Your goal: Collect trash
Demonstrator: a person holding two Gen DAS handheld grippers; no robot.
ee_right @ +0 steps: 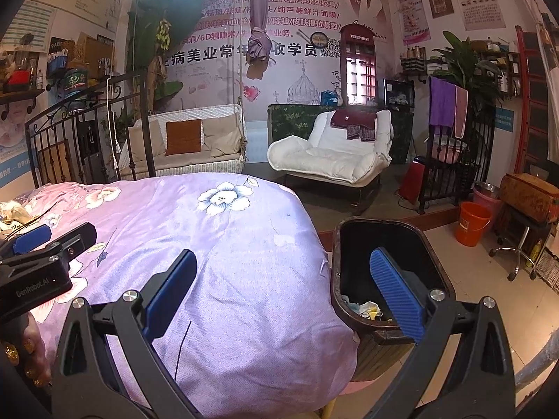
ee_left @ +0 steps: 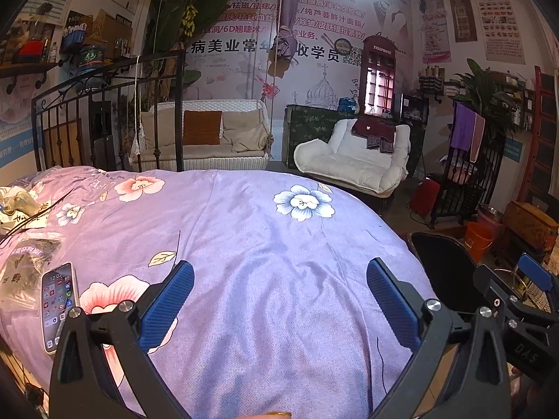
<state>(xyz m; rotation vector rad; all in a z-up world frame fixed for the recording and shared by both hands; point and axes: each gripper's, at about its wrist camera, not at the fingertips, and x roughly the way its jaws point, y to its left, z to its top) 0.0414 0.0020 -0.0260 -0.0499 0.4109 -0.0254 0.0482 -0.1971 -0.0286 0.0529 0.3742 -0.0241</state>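
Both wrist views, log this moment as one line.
left claw: open, empty | right claw: open, empty | dark rectangular trash bin: beside bed, crumpled scraps inside | clear plastic wrapper: on purple floral bedspread

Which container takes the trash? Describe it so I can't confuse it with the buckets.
Start from the bed with the purple floral cover. The trash bin stands on the floor against its right edge. Unlike the orange bucket farther off, it is dark, roughly rectangular, and holds crumpled scraps.
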